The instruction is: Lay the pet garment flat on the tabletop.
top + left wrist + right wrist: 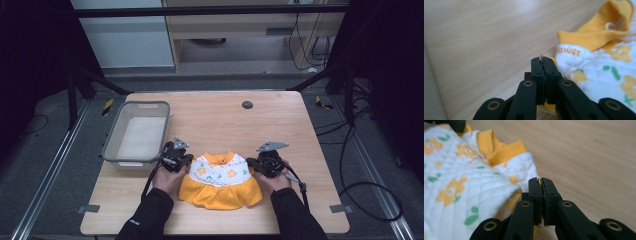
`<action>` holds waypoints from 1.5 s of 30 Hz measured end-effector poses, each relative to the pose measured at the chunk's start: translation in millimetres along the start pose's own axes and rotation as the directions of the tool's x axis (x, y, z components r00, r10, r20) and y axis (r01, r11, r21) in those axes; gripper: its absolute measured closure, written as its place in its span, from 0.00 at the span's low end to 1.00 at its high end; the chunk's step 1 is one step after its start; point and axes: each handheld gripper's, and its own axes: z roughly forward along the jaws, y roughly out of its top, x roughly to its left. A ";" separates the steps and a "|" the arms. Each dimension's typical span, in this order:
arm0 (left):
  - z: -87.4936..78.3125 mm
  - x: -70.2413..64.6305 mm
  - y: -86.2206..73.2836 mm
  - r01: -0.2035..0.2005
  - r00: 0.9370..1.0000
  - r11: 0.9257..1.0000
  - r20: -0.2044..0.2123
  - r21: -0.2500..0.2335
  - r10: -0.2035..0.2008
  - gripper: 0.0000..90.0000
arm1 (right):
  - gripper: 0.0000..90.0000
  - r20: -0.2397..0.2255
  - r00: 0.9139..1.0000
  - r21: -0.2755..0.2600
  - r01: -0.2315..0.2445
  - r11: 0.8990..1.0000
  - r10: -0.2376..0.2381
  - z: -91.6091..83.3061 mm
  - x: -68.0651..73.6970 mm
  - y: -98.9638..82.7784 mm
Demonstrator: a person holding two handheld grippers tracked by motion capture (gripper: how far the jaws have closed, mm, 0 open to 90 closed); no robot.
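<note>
One small dress [220, 180], two grippers pinching its sides, one grey basket [136, 134] at left.

Lower centre of the table [280, 120], left gripper [176, 161] and right gripper [267, 165] each seem clamped on yellow fabric; the chest reads "lower", perhaps "flower".

- Small dress [220, 181], white flowered top over an orange skirt, flat on the wooden tabletop [280, 125] at lower centre of the frame.
- Left tongs [186, 161] against the dress's left shoulder, right tongs [251, 163] against its right shoulder, each held in a hand entering from the bottom edge in a dark sleeve.
- Grey basket [114, 135] with a pale lining at left of centre, just beside the left tongs.
- Small dark round spot [247, 104] on the tabletop, above centre.
</note>
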 end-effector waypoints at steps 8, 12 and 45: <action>-41.7 -5.2 40.7 -0.071 0.997 0.982 -0.048 -0.175 0.063 0.98 | 0.97 0.004 1.000 -0.186 0.031 0.982 -0.030 -27.4 4.8 29.9; -50.2 -1.3 66.6 -0.073 0.991 0.958 -0.132 -0.277 0.038 0.98 | 0.96 0.112 0.993 -0.297 0.065 0.953 -0.032 -28.8 4.8 52.2; -51.7 -12.1 -47.2 -0.046 0.997 0.999 0.060 0.000 0.046 0.59 | 0.60 0.032 0.996 -0.067 0.080 0.995 -0.078 -38.9 28.3 -23.7</action>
